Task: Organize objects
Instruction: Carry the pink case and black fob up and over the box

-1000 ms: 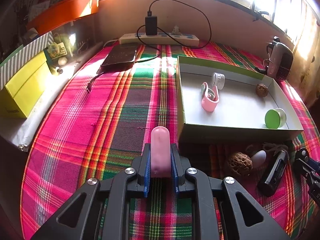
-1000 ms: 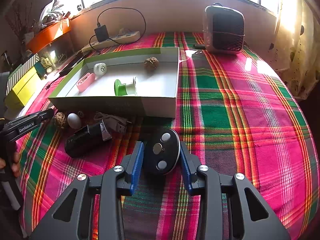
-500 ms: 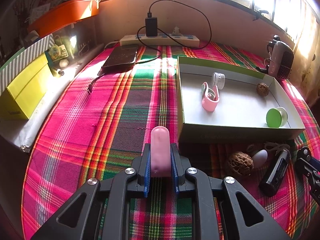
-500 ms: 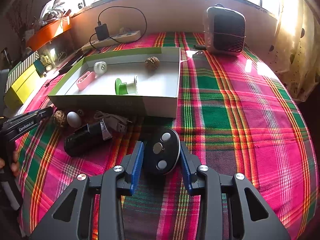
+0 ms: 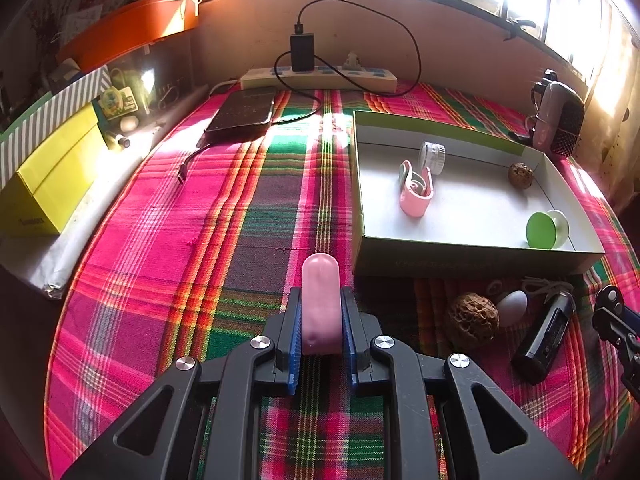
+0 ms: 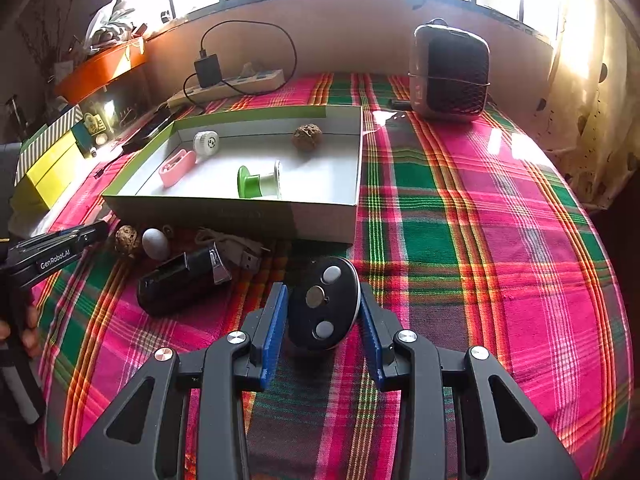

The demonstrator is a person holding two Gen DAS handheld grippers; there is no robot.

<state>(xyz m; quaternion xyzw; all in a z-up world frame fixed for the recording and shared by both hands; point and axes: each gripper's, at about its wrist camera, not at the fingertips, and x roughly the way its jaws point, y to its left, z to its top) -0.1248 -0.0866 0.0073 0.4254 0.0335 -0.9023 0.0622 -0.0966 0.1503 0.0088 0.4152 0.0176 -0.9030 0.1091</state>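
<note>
Basically nothing has changed over the last second: both grippers sit where they were, loads unmoved, box contents the same. I judge that as a pause before carrying, so both items are yet to go in.

Left gripper (image 5: 321, 322) is clamped on a pink capsule case (image 5: 320, 300), rounded end sticking forward past the blue pads, low over the cloth just short of the box's near left corner. Right gripper (image 6: 323, 316) has its pads against both sides of a black oval remote (image 6: 323, 303) with three round buttons, so a grip on it, also near the cloth, in front of the box's near right corner.

Between the grippers, just outside the near wall: a walnut (image 5: 473, 320), a small white egg (image 5: 512, 307), a black lighter-like device (image 6: 182, 282), and a USB cable (image 6: 236, 247). All loose, still to sort.

The white box (image 5: 472, 266) holds a pink clip case (image 5: 416, 188), a white round jar (image 5: 432, 157), a second walnut (image 5: 520, 175) and a green-and-white spool (image 6: 259, 182), well apart from each other. Lots of free floor, so drop-off looks easy.

Surface is a plaid cloth (image 6: 480, 240), pink, green and orange. Further back: a dark tablet (image 5: 242, 114), a power strip (image 5: 320, 77) with a charger plugged in, a small heater (image 6: 450, 74), a yellow box (image 5: 52, 184) at far left, an orange tray (image 5: 132, 28) up on the ledge. Bright windows behind, strong glare.
</note>
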